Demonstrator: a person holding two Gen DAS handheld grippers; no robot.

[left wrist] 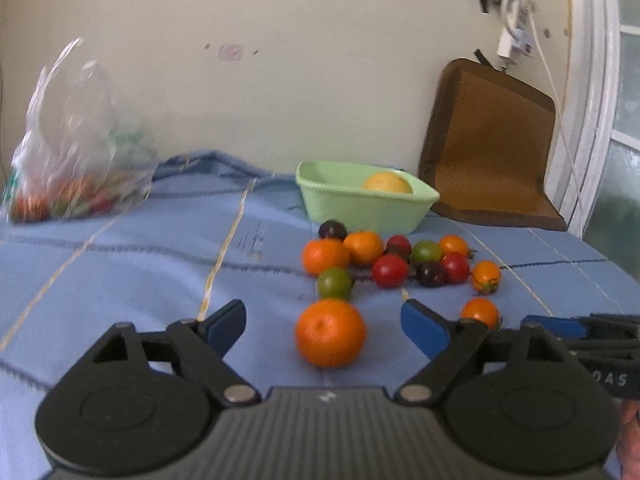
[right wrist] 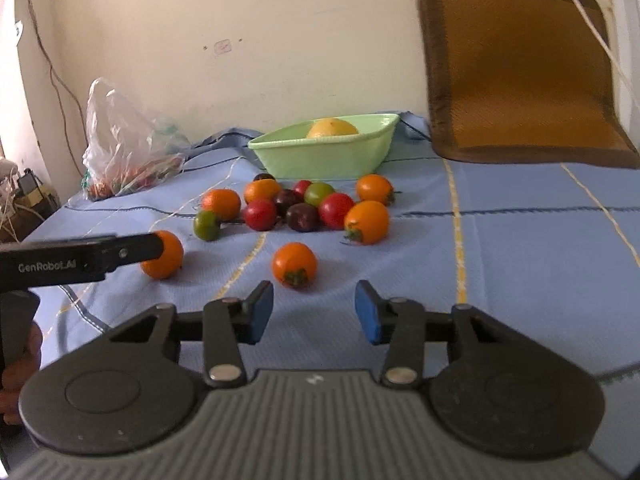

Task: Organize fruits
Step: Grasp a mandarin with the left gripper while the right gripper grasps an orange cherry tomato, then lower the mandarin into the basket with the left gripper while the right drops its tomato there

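My left gripper point(left wrist: 323, 325) hangs low over the blue cloth point(left wrist: 120, 280) with its jaws spread wide, and a round orange fruit point(left wrist: 330, 332) lies on the cloth between the blue pads, touching neither that I can see. My right gripper point(right wrist: 314, 312) is spread as well and holds nothing; a small orange tomato point(right wrist: 294, 265) with a dark green calyx lies just ahead of its tips. From the right wrist view the left gripper's black finger crosses in front of the round orange fruit point(right wrist: 163, 255) and hides part of it. Farther on, a cluster of tomatoes point(left wrist: 400, 266) lies bunched together, red, orange, green and dark purple, glossy and smooth. Behind them stands a pale green basket point(left wrist: 360, 208) with a yellow fruit point(left wrist: 387, 182) inside. Off to the left sits a clear plastic bag point(left wrist: 76, 152) with more produce, blurred. At the right, a brown mat point(left wrist: 488, 148) leans against the wall.
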